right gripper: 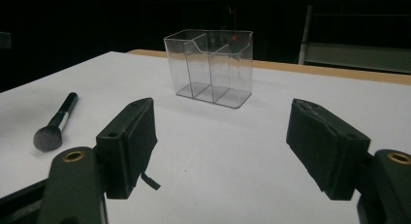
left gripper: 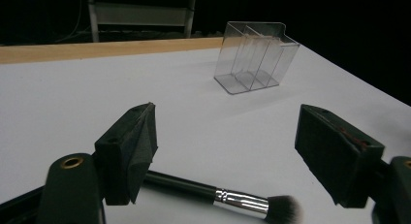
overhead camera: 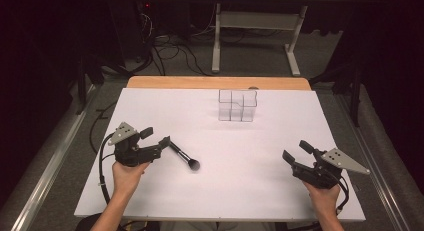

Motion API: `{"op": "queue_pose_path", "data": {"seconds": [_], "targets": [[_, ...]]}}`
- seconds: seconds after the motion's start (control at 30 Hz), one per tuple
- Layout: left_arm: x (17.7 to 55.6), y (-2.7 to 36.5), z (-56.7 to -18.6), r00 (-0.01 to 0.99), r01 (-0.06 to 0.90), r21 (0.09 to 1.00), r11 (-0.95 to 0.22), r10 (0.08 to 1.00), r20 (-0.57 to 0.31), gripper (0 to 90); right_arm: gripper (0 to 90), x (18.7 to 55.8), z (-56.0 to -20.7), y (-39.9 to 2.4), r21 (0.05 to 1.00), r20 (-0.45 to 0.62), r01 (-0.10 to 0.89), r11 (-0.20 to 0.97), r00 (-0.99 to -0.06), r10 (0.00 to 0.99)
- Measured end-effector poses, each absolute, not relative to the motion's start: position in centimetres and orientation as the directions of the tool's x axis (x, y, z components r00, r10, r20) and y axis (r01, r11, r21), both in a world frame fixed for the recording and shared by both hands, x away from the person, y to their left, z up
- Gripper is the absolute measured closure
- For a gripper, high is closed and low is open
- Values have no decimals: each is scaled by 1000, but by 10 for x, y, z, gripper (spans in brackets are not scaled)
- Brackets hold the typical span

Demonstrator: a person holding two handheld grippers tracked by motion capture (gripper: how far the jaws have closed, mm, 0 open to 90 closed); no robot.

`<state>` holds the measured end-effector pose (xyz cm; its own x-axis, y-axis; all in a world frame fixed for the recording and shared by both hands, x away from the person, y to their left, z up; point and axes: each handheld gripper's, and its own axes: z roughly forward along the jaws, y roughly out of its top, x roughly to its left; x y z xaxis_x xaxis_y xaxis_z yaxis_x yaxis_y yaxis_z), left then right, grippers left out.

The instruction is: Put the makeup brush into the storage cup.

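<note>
The brush (overhead camera: 182, 157) lies just beside the left gripper (overhead camera: 158, 143), handle toward it (head pointing toward the table's middle). Both that gripper and the right gripper (overhead camera: 295, 153), well apart near the right edge, gape wide and hold nothing.

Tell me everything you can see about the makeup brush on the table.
The makeup brush has a slim black handle, a shiny silver collar and a rounded, fluffy dark head with paler tips. It lies flat on the white table, head pointing toward the person's side and handle toward the left hand-held gripper. The gripper's jaws stand open with the brush lying between them, below; no pad visibly presses it. It lies well apart from the clear organizer.
</note>
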<state>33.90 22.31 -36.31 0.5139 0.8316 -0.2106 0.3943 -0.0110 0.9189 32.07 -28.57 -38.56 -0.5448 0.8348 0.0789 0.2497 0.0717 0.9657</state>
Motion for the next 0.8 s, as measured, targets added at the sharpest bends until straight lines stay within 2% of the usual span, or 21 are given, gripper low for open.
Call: {"op": "queue_pose_path", "data": {"seconds": [0.8], "targets": [[376,194,-343,553,367,929,-37,812,-186,238,278,321,-386,-287,966,80,250,70,-544,835]]}}
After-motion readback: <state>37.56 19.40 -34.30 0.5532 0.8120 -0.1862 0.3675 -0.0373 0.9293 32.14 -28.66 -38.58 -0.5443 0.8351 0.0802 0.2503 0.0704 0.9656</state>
